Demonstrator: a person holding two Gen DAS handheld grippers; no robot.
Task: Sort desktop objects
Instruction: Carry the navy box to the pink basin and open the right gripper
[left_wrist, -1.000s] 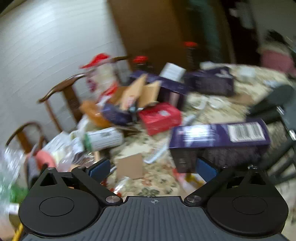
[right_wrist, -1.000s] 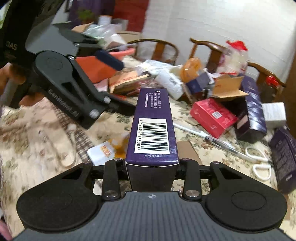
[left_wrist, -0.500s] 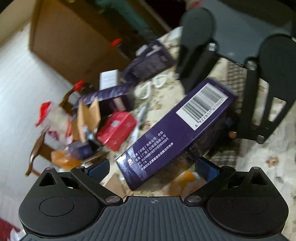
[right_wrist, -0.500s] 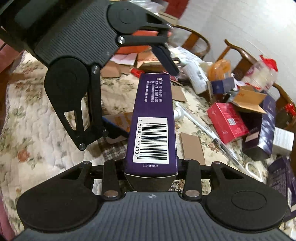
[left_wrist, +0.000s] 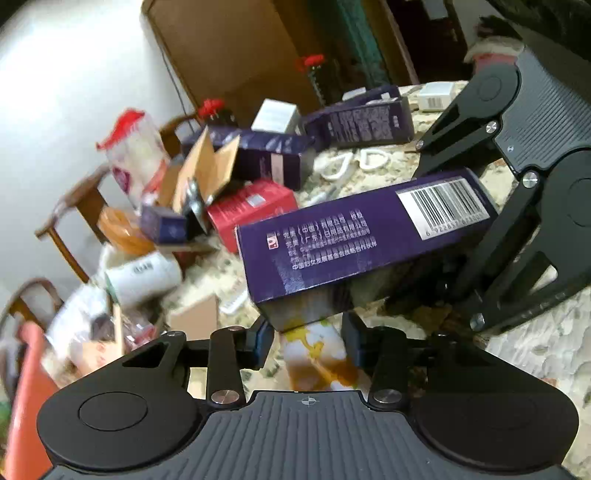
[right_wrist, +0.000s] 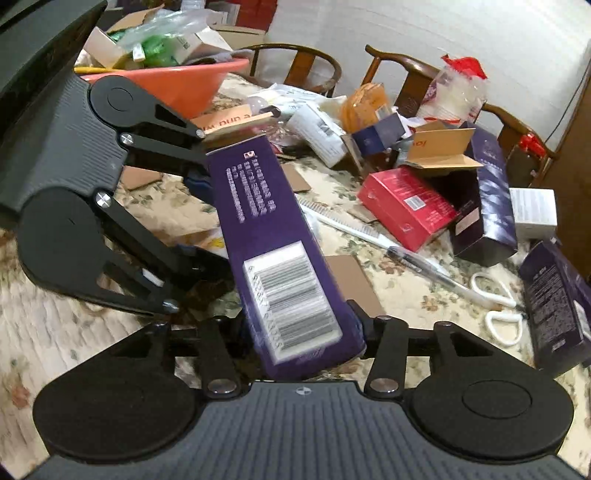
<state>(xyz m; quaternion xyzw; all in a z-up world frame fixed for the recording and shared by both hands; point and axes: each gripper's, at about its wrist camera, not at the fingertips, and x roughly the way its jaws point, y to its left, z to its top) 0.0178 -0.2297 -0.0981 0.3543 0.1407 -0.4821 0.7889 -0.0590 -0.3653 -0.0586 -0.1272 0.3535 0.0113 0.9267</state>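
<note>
Clamping one short end of the purple box (left_wrist: 354, 236) with the left gripper (left_wrist: 304, 332), jaws just closed in and pressed against both sides of it. Holding that box clear above the desk (right_wrist: 55, 332), long side roughly level, barcode label facing up at the far end in the left wrist view.

Straddling the barcode end of the purple box with the right gripper (right_wrist: 301, 328), jaws just eased wider and standing slightly apart from it, not pinching. Seen from the right wrist leaning askew between those jaws, tipped toward the left of the view. Meeting across the purple box from opposite ends, each gripper facing the other.

Lying directly under the purple box on the flowered cloth: a yellow and white packet (left_wrist: 317, 354). Just to the right of the purple box in the right wrist view: a flat piece of cardboard (right_wrist: 354, 284), then a white comb (right_wrist: 343, 225) and a pen (right_wrist: 424, 262) set end to end on a slant. Farther right of the purple box: a red box (right_wrist: 406, 210), more dark purple cartons piled behind it, and white-handled scissors (right_wrist: 498, 306). Beyond the purple box on the left gripper's side: an orange basin (right_wrist: 177, 85) heaped with bags and small cartons. Behind the purple box, past the clutter: wooden chairs (right_wrist: 295, 66) against a white wall.
</note>
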